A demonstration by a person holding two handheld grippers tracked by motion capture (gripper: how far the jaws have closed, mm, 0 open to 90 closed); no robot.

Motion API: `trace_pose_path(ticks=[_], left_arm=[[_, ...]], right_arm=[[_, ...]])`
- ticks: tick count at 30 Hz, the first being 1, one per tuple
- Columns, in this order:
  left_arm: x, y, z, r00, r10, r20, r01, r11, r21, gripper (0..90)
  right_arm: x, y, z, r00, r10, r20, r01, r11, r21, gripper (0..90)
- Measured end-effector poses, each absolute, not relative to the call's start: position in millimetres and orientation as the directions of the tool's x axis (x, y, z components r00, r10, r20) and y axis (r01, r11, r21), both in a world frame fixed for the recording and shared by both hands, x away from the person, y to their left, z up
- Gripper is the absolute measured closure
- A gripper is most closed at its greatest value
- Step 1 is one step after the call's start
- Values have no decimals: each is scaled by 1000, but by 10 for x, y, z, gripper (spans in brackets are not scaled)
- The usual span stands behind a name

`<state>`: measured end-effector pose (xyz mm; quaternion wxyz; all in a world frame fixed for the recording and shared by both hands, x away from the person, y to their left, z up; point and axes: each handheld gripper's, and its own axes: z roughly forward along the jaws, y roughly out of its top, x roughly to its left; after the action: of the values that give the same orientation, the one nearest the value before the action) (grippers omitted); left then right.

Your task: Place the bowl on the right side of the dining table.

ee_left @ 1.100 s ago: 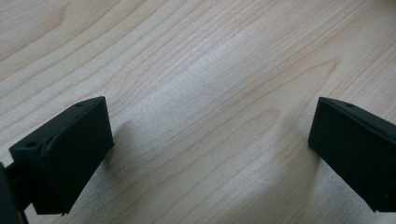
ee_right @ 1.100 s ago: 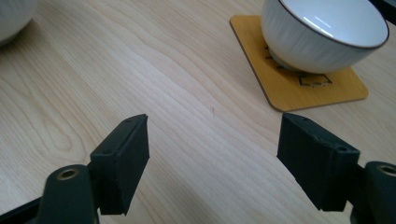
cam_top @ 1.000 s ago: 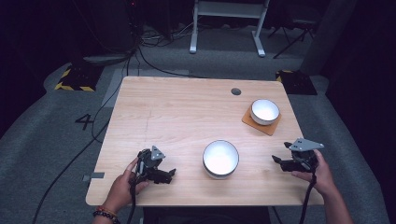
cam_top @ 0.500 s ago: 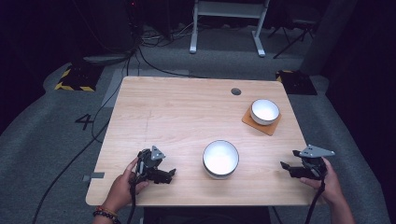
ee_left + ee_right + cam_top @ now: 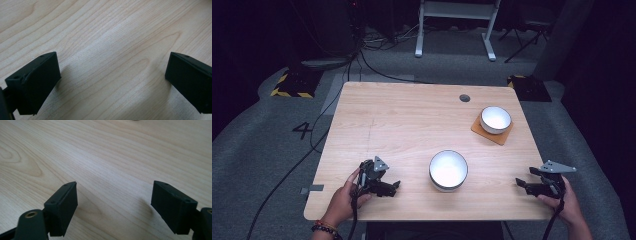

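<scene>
- High view first: the wooden table [image 5: 412, 120] carries two white bowls. The larger white bowl [image 5: 448, 170] sits bare on the wood near the front edge, roughly midway between the two hands. The smaller white bowl [image 5: 495, 119] rests on an orange coaster [image 5: 482, 131] toward the far right corner.
- Left gripper [image 5: 393, 186] lies low on the table at the front left, held in the person's left hand [image 5: 341, 200], pointing toward the larger bowl but well apart from it.
- Left gripper view: its jaws stand wide, with nothing between them but bare wood grain.
- Right gripper [image 5: 524, 179] is at the front right edge in the person's right hand [image 5: 564, 207], also aimed inward at the larger bowl and also well apart from it.
- Right gripper view: jaws spread wide over empty tabletop; a dark speck at the top edge may be the round grommet [image 5: 464, 98], though too little of it shows to say.
- Progress, as I judge it: one bowl looks placed on its coaster, and neither gripper holds or touches anything. If work remains, the larger bowl is the likely thing to grasp; that reach has not begun.
</scene>
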<state>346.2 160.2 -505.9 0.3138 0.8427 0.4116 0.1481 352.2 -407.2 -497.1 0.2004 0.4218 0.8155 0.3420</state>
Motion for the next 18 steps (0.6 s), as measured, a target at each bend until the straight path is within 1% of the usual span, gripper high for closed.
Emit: trace_pose_path(ticks=[2, 5, 18], left_arm=[[3462, 1601, -5060, 617, 787, -9, 601, -464, 651, 0], [3462, 1601, -5060, 617, 787, -9, 601, -464, 651, 0], [3462, 1602, -5059, 618, 786, -10, 601, -464, 650, 0]], right_arm=[[3521, -4076, -5015, -550, 835, -26, 565, 395, 724, 189], [3518, -4106, -5037, -542, 840, -14, 563, 375, 736, 184], [3526, -4092, -5050, -539, 842, -17, 560, 373, 739, 151]])
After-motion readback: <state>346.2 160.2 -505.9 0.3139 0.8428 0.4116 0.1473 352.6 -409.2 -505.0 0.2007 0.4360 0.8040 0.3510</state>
